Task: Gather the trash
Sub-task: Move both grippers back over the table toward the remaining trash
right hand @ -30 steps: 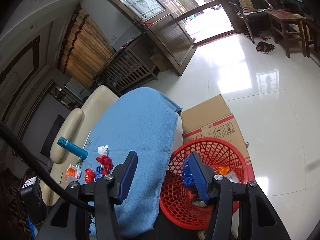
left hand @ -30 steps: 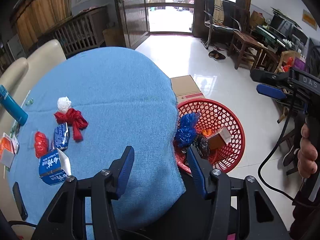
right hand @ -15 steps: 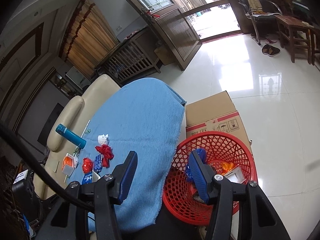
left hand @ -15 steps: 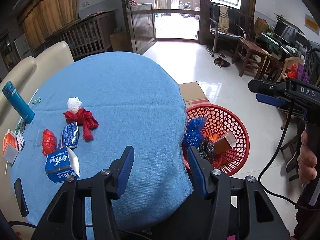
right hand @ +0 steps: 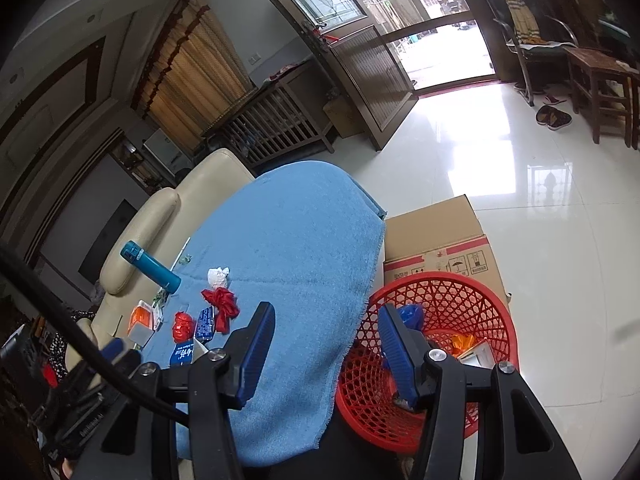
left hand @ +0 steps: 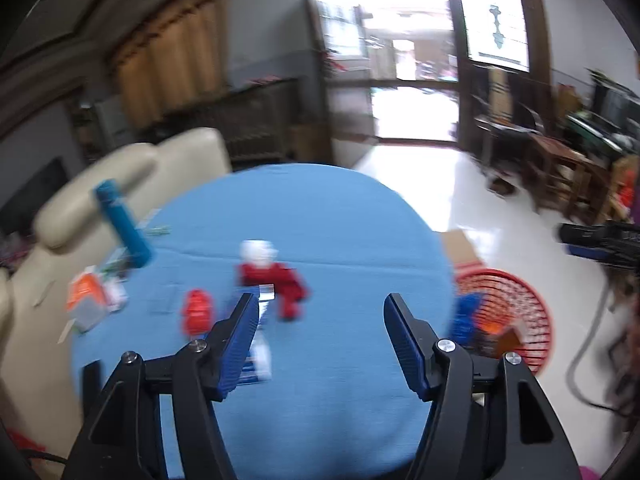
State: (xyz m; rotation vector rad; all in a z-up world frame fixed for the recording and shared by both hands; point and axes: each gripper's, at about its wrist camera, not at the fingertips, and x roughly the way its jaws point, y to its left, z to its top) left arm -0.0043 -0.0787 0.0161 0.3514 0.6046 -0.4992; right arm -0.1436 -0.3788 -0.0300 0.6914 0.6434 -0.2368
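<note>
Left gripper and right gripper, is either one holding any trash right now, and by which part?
Nothing is held. The left gripper has just been opening its jaws, with only blue cloth showing between them; the right gripper is open and empty too.

Left gripper point(left hand: 320, 308) over blue tablecloth point(left hand: 320, 216), jaws just been opening, nothing between them. Red ribbon scrap point(left hand: 282, 280) and white wad point(left hand: 258, 251) ahead; red basket point(left hand: 524, 300) at right, blurred.

Scraps point(right hand: 219, 307) and bottle point(right hand: 151, 265) on tabletop point(right hand: 304, 240); basket point(right hand: 472, 292) on floor to the right, box point(right hand: 436, 236) behind basket.
</note>
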